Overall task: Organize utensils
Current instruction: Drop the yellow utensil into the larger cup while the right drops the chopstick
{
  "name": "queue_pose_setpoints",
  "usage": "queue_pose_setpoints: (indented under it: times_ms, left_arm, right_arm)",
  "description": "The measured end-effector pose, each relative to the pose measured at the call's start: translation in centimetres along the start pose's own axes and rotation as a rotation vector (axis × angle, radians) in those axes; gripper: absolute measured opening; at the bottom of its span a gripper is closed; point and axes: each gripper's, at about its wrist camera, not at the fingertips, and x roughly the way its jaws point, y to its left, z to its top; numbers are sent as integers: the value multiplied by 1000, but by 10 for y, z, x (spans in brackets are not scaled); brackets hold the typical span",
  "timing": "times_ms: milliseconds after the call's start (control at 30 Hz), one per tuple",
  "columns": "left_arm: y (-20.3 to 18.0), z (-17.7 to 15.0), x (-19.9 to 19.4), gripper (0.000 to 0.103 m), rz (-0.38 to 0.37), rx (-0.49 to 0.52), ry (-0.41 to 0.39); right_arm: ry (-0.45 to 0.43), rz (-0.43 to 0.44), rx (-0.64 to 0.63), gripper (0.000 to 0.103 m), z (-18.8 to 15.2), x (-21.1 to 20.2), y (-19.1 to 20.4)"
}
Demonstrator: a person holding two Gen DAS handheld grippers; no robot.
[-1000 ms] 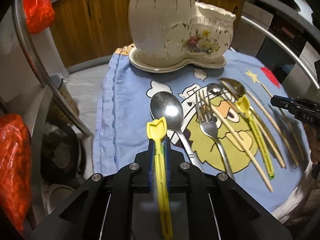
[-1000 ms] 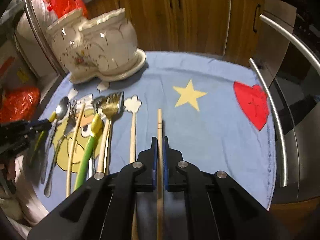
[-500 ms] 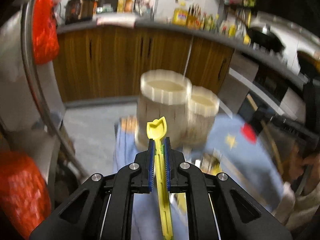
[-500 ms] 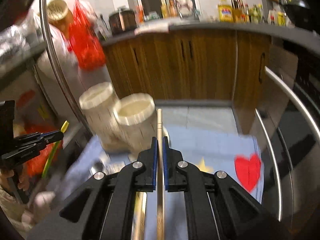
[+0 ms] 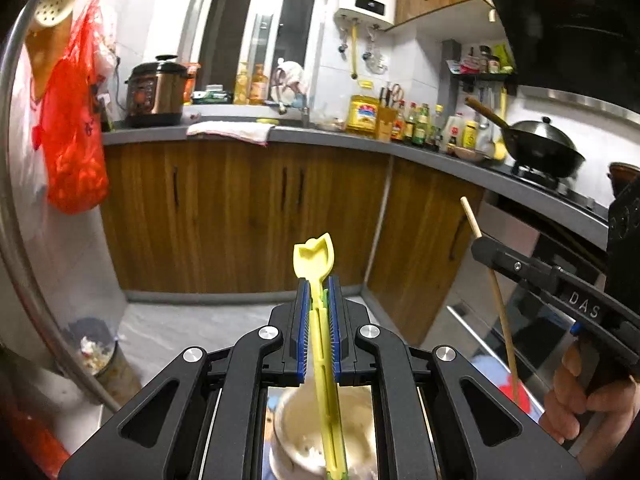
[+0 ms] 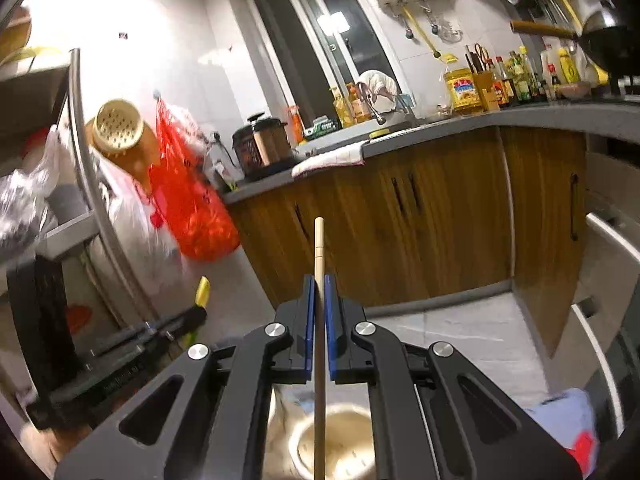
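We hold both loads aloft. Left gripper clamps yellow utensil; right gripper clamps chopstick. Ceramic holder at six o'clock below. Neither dropped in yet; other utensils out of sight.

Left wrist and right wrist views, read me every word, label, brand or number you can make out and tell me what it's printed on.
"DAS": white letters on the black body of the right gripper, seen in the left wrist view.
Labels on the oil jug and sauce bottles on the counter: too small to read.
Water heater panel: unreadable.
Red bag print: blurred.
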Motion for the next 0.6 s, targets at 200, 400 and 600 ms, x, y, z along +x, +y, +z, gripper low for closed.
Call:
queue_pose_setpoints:
  times_ms: [200, 400, 600]
  left_arm:
    - [8, -12, 23, 10, 21, -18, 11]
    - [11, -31, 27, 10, 35, 5, -2]
    - [7, -43, 23, 10, 26, 31, 7]
  right_arm:
    - [-13, -47, 31, 5, -18, 34, -14]
    - [-7, -108, 34, 5, -41, 53, -25]
    - [30, -91, -30, 5, -54, 53, -22]
